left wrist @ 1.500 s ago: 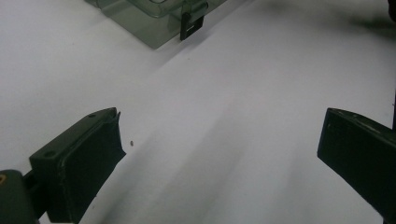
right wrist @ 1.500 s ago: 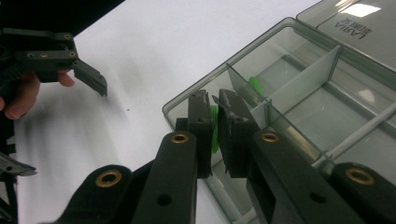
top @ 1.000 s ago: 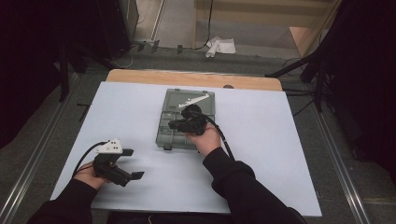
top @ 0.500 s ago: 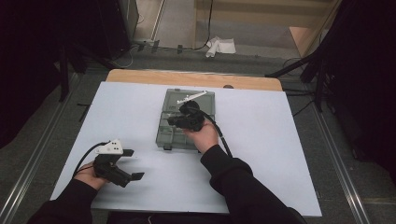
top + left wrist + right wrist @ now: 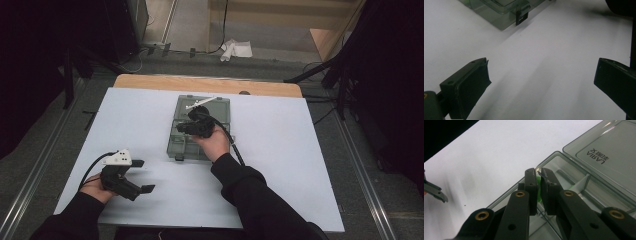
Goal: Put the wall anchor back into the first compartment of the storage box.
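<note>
A white sheet covers most of a wooden table whose far edge shows bare, while on the grey floor beyond it lie a crumpled white cloth and black cables, with metal rails running along both sides.

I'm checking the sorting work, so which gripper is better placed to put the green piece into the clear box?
Right: the right gripper is shut on the green piece over the clear box. The left gripper sits open, away on the table.
</note>
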Demonstrator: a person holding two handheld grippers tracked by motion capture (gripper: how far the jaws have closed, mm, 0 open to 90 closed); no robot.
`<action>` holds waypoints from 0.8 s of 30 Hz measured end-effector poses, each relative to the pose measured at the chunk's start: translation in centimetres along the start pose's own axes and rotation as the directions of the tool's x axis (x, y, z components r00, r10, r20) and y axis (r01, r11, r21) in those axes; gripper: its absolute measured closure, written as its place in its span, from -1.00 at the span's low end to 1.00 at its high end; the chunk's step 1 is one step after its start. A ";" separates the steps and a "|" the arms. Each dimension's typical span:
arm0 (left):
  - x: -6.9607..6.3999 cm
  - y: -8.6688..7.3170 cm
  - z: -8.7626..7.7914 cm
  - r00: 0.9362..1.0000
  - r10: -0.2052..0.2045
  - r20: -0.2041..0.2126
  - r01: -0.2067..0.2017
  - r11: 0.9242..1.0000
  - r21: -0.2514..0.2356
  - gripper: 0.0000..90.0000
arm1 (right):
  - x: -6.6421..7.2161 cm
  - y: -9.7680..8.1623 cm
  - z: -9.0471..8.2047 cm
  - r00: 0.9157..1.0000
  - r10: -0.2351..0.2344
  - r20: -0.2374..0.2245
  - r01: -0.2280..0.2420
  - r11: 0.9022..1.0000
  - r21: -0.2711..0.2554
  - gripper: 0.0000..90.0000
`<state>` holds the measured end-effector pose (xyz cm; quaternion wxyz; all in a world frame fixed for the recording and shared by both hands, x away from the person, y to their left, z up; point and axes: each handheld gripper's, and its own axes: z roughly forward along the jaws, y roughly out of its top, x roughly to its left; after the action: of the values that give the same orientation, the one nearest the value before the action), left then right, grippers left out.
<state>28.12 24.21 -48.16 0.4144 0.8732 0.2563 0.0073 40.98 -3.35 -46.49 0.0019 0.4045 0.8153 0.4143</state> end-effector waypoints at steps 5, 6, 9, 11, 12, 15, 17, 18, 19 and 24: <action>0.0 0.0 0.0 1.000 -0.007 0.003 0.007 1.000 0.003 -1.00 | 0.1 0.0 0.4 1.000 -0.009 0.012 0.009 1.000 0.006 0.88; 0.0 0.0 0.0 1.000 -0.008 0.002 0.008 1.000 0.002 -1.00 | 0.1 0.0 0.5 1.000 -0.010 0.017 0.009 1.000 0.007 0.88; 0.0 0.0 -0.1 1.000 -0.013 0.006 0.013 1.000 -0.007 -1.00 | 0.0 0.1 0.5 1.000 -0.007 0.019 0.007 1.000 0.003 0.87; 0.1 0.0 0.0 1.000 -0.024 0.016 0.024 1.000 0.005 -1.00 | 0.0 0.1 0.5 1.000 0.000 0.021 0.000 1.000 0.000 0.79; 0.1 0.0 0.0 0.999 -0.033 0.018 0.032 0.999 0.019 -1.00 | -0.1 0.2 0.5 1.000 0.003 0.016 -0.003 1.000 -0.003 0.66; 0.2 0.1 -0.1 0.999 -0.035 0.025 0.034 0.999 0.019 -1.00 | -0.2 0.2 0.4 1.000 -0.002 -0.014 0.002 1.000 -0.021 0.37; 0.2 0.3 -0.1 0.999 -0.029 0.024 0.028 1.000 0.010 -1.00 | -0.3 0.2 0.2 0.999 -0.002 -0.043 0.001 1.000 -0.026 0.18; 0.2 0.3 -0.1 0.999 -0.026 0.025 0.025 1.000 0.006 -1.00 | -0.3 0.2 0.1 0.999 -0.003 -0.049 0.001 1.000 -0.028 0.13; 0.2 0.4 -0.1 1.000 -0.022 0.021 0.022 1.000 0.011 -1.00 | -0.3 0.2 -0.1 0.999 0.002 -0.055 -0.003 1.000 -0.025 0.07; 0.4 0.9 0.4 1.000 -0.017 0.020 0.017 1.000 0.010 -1.00 | -0.3 0.1 -1.2 0.998 -0.011 -0.058 0.009 0.999 -0.038 -0.11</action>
<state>28.93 23.63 -47.82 0.4127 0.8731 0.2595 -0.0064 40.85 -4.39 -45.72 -0.0119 0.3882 0.8089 0.4413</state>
